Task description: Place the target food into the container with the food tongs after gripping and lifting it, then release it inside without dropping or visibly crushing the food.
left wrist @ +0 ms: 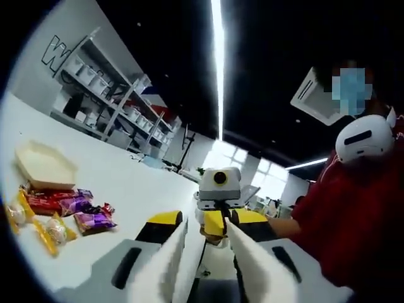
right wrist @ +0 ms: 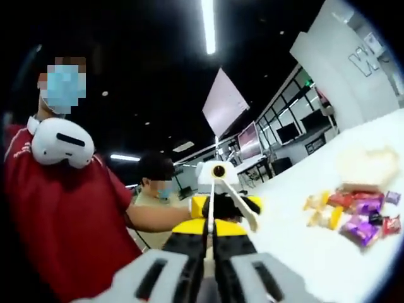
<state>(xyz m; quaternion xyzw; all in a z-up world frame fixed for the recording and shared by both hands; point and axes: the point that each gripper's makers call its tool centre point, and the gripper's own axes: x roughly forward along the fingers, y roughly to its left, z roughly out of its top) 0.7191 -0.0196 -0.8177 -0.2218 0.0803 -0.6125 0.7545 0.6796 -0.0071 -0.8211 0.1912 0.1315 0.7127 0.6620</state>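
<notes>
White food tongs (left wrist: 167, 262) sit between the yellow-tipped jaws of my left gripper (left wrist: 207, 218), which is shut on their two spread arms. My right gripper (left wrist: 214, 224) faces it at close range, between the arm ends. In the right gripper view, one tong arm (right wrist: 243, 211) angles away, and the other runs edge-on into the seam of my right gripper (right wrist: 210, 228), shut on it. Wrapped snacks (left wrist: 76, 208) in purple, red and yellow lie on the white table (left wrist: 139, 183), untouched. A beige hexagonal container (left wrist: 44, 165) stands just beyond them. Both appear in the right gripper view too: snacks (right wrist: 360, 218), container (right wrist: 366, 165).
A person in a red top (left wrist: 353, 221) with a white headset (right wrist: 60, 142) at the neck holds both grippers up above the table. Another person (right wrist: 154, 173) stands behind. Shelving with white bins (left wrist: 107, 95) lines the far wall.
</notes>
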